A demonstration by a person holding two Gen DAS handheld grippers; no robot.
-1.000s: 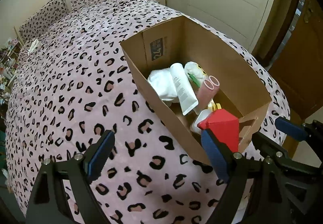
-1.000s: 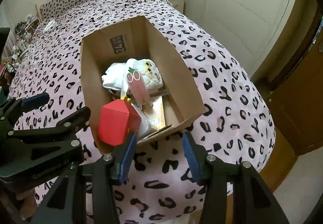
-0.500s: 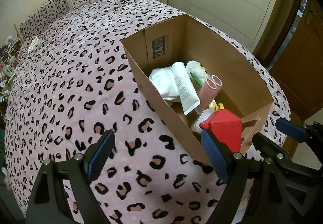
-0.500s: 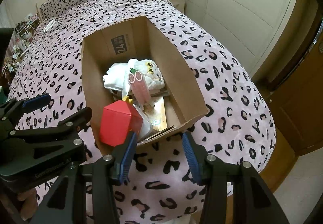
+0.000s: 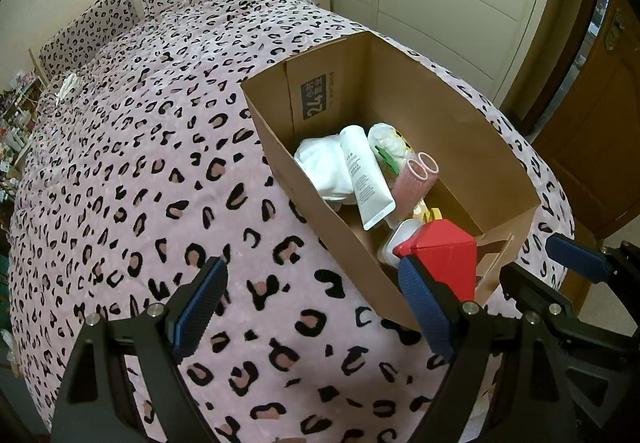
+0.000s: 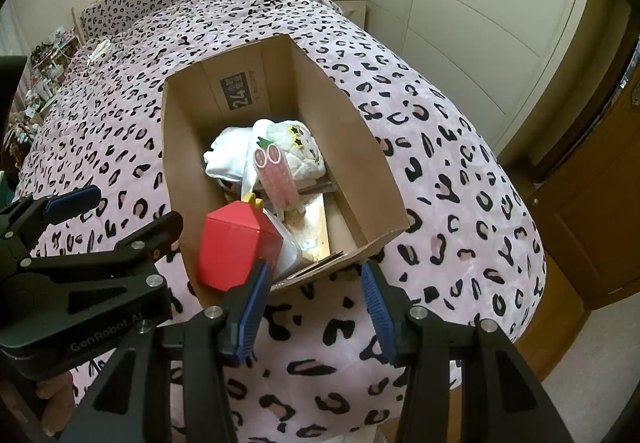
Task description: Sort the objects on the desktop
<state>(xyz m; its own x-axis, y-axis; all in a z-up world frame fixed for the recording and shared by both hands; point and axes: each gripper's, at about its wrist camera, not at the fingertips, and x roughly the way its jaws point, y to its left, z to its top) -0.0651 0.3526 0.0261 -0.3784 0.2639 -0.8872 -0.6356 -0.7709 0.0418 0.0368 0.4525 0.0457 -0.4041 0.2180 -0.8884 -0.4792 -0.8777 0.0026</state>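
Red carton | at box near end, on bed | likely light, stiff, crushable; grip flat sides | left hand-held gripper, right hand-held gripper: wide open, empty

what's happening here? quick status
Both grippers, left gripper and right gripper, hover open and empty at the near end of a cardboard box on the leopard-print bed. The box holds a red carton, white tube, pink rollers and white cloth. Nothing is gripped.
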